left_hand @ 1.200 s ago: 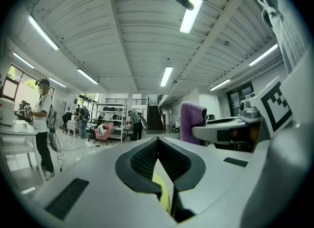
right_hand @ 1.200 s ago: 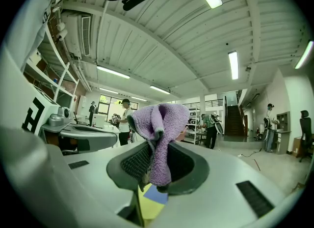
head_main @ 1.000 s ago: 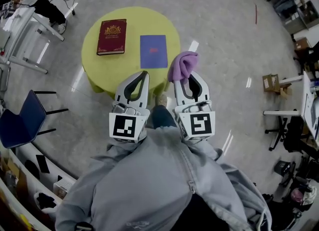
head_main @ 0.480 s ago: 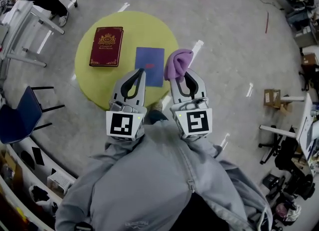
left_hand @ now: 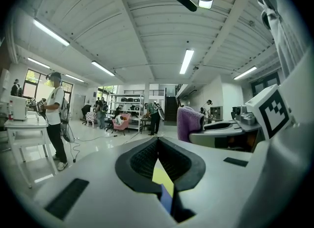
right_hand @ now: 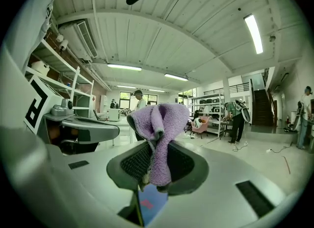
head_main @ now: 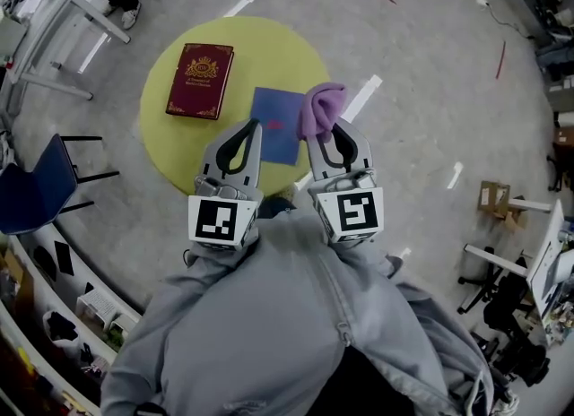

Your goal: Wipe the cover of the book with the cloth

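Head view: right claw clamps cloth; left claw closed, empty; book apart, forward-left.

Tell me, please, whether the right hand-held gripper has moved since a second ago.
Yes: judged against the flat blue rectangle on the round yellow table, the right hand-held gripper and purple cloth have advanced, now overlapping the rectangle's far right corner.

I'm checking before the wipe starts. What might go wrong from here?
The purple cloth is pinched only by a narrow fold in the right hand-held gripper, so it may slip out under pressure. Neither the dark red hardcover book nor the thin blue book on the round yellow table is held down; the left hand-held gripper is shut and empty, so either may slide.
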`<move>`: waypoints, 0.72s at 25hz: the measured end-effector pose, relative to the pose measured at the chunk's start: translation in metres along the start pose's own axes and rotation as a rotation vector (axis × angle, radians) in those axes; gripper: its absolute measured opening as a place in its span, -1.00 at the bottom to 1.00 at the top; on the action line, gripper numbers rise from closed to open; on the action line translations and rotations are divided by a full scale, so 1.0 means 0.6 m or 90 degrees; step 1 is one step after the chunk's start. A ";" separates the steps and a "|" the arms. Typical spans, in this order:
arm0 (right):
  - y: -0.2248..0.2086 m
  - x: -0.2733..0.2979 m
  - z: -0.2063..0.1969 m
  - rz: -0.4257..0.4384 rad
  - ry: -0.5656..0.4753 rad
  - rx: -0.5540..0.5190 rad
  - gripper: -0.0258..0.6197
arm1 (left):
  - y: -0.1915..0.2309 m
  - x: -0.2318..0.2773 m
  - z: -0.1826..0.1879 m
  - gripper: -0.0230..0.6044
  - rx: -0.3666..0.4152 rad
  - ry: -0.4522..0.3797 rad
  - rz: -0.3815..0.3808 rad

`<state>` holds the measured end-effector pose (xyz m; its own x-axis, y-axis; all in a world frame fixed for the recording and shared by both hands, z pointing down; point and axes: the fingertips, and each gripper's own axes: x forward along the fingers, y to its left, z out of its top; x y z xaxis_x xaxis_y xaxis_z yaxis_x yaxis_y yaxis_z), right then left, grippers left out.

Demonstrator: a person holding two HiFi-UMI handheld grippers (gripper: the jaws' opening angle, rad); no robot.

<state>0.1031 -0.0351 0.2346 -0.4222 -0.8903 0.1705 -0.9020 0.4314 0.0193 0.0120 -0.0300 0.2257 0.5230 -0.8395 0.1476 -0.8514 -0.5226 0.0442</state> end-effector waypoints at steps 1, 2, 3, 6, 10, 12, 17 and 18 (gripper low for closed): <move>0.002 0.004 0.001 0.003 0.001 -0.001 -0.61 | 0.003 0.001 0.001 -0.87 -0.001 0.001 0.000; 0.005 0.008 0.002 0.005 0.001 -0.002 -0.61 | 0.006 0.002 0.003 -0.87 0.000 -0.002 -0.002; 0.008 0.011 0.004 0.006 0.000 -0.004 -0.61 | 0.008 0.003 0.004 -0.87 0.001 -0.005 -0.006; 0.017 0.023 0.011 0.006 0.002 -0.008 -0.61 | 0.017 0.008 0.004 -0.87 0.002 -0.002 -0.021; 0.021 0.042 0.019 0.002 0.001 -0.038 -0.61 | 0.027 0.023 0.008 -0.87 -0.005 -0.001 -0.054; 0.022 0.052 0.016 0.000 0.008 -0.053 -0.61 | 0.034 0.032 0.009 -0.87 -0.002 0.002 -0.065; 0.016 0.082 -0.009 -0.009 0.046 -0.043 -0.61 | 0.052 0.053 -0.012 -0.87 -0.005 0.020 -0.083; 0.014 0.088 -0.014 -0.008 0.050 -0.041 -0.61 | 0.055 0.056 -0.018 -0.87 -0.007 0.026 -0.085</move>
<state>0.0737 -0.0773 0.2522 -0.4000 -0.8827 0.2468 -0.8985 0.4308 0.0843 0.0010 -0.0738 0.2427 0.6303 -0.7551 0.1803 -0.7744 -0.6279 0.0774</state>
